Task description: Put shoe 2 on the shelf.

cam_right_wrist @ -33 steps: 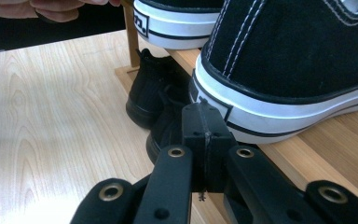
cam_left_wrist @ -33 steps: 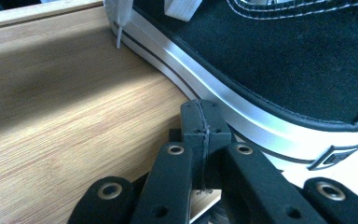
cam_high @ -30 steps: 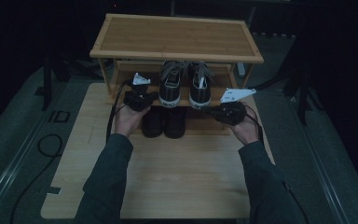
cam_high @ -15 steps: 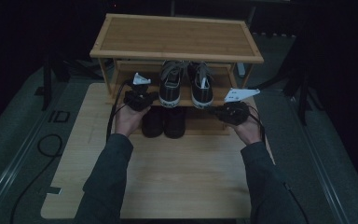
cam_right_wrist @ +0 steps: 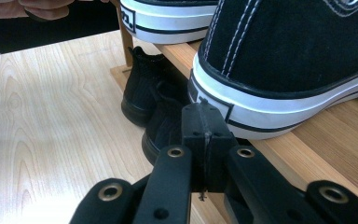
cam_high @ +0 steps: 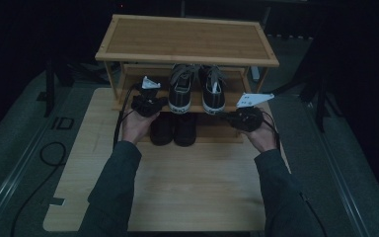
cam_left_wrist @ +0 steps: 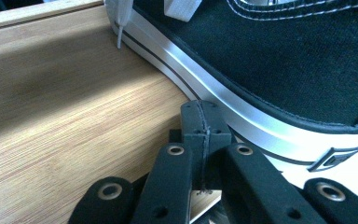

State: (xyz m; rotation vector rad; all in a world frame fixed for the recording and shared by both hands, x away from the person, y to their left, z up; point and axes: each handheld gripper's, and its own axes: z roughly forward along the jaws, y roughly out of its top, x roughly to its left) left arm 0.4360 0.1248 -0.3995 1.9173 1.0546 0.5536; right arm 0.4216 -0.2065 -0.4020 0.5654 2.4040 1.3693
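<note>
A: High view first — where is the footwear?

B: A pair of black sneakers [cam_high: 197, 91] with white soles stands side by side on the middle shelf of a wooden shoe rack [cam_high: 187, 37], heels toward the person. Below them, a pair of black boots [cam_high: 173, 129] sits on the lowest level.

A: And the left gripper [cam_left_wrist: 199, 116]?

B: In the left gripper view its jaws are pressed together with nothing between them, the tip just beside the white sole of the left sneaker [cam_left_wrist: 270, 70], over the wooden shelf board [cam_left_wrist: 65, 107].

A: The right gripper [cam_right_wrist: 204, 122]?

B: Also pressed together and empty, in the right gripper view. Its tip is near the heel of the right sneaker [cam_right_wrist: 289, 60]; whether it touches, I cannot tell.

A: Surroundings?

B: The rack stands on a light wooden worktop [cam_high: 187, 187]. Both sleeved forearms come in from below, one hand at each side of the rack.
</note>
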